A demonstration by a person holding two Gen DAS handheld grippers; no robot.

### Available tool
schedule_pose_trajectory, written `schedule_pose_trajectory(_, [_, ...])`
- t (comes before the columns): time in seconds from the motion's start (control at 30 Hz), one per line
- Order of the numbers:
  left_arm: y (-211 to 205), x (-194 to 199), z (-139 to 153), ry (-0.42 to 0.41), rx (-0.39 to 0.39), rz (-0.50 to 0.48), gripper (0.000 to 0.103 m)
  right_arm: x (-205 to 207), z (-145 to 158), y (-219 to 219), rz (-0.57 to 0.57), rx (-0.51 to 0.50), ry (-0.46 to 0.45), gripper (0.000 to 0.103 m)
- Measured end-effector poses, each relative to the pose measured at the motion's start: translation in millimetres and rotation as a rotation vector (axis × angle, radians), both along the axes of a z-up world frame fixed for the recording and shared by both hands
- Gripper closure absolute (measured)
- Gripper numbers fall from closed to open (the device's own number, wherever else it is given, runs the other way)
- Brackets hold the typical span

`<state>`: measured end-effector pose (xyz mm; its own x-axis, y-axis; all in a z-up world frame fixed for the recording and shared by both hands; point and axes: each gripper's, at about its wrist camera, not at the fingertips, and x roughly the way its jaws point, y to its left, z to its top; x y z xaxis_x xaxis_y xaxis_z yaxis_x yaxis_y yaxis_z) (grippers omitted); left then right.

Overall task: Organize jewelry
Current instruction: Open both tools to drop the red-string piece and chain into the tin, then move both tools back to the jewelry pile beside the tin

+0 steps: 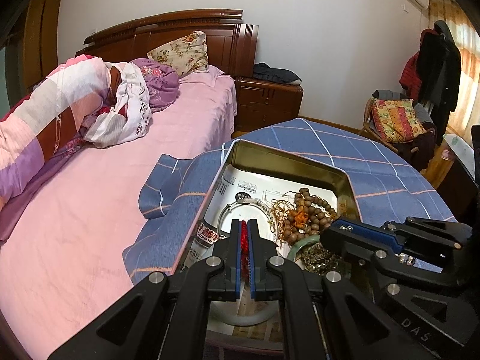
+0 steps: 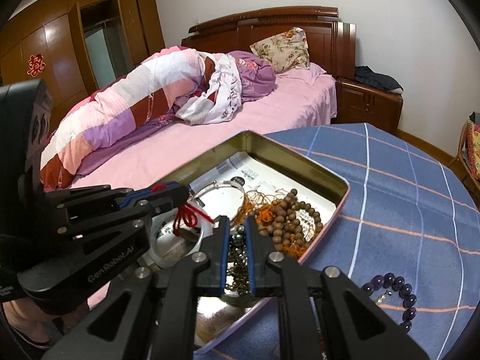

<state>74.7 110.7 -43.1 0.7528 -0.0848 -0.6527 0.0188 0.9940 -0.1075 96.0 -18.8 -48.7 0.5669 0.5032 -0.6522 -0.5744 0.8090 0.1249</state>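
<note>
Inside the metal tin (image 1: 300, 162), which sits on a blue checked cloth (image 1: 375, 156) over a round table beside the bed (image 1: 99, 210), the jewelry lies in a loose heap on printed paper. A string of round brown wooden beads (image 1: 309, 213) with orange tassel threads coils at the middle; a thin silver bangle (image 1: 240, 205) lies flat beside it, and a pale green jade-like bangle (image 1: 300, 244) curves just below the beads.

Fine and bright, a red knotted cord (image 1: 244, 234) is pinched between the blue-lined pads of the left gripper (image 1: 244, 234), jaws nearly together on it. In the right wrist view that cord (image 2: 187, 217) hangs in looped knots from the left gripper (image 2: 168, 190), over a white bangle (image 2: 159, 249) in the tin (image 2: 285, 156).

Narrowly parted, the right gripper (image 2: 238, 231) has its jaws around dark, shiny metallic beads (image 2: 237, 246) at the tin's near edge; whether the pads actually press them I cannot tell. Its fingers (image 1: 363, 234) enter the left view from the side.

Only the right view shows a purple bead bracelet (image 2: 399, 294), glossy and round, lying on the cloth (image 2: 390, 180) outside the tin.
</note>
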Motion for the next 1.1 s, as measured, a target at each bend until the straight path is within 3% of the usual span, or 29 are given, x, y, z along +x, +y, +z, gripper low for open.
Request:
schedule_pose_trajectory(0.53, [-1.1, -0.8, -6.2, 0.021, -0.025, -0.02, 0.098, 2.3, -9.5, 2.7, 0.001, -0.007, 0.025, 0.088])
schedule_pose_trajectory(0.57, [-1.7, -0.7, -6.1, 0.025, -0.03, -0.023, 0.094, 2.4, -10.1, 2.4, 0.009, 0.0, 0.032, 0.087])
schedule_pose_trajectory(0.67, [-2.3, -1.9, -4.2, 0.023, 0.006, 0.024, 0.058, -0.2, -9.1, 1.2, 0.011, 0.009, 0.027, 0.079])
schedule_pose_trajectory(0.83, [0.2, -4.3, -2.1, 0.023, -0.032, 0.023, 0.049, 0.0, -5.8, -9.7, -0.018, 0.025, 0.024, 0.067])
schedule_pose_trajectory(1.03, [-8.6, -9.9, 4.6, -0.001, 0.003, 0.034, 0.037, -4.1, -2.3, -21.2, -0.035, 0.036, 0.016, 0.06])
schedule_pose_trajectory(1.1, [-8.6, -11.8, 7.3, -0.008, 0.003, 0.042, 0.033, -5.8, -0.4, -27.8, -0.054, 0.038, 0.011, 0.049])
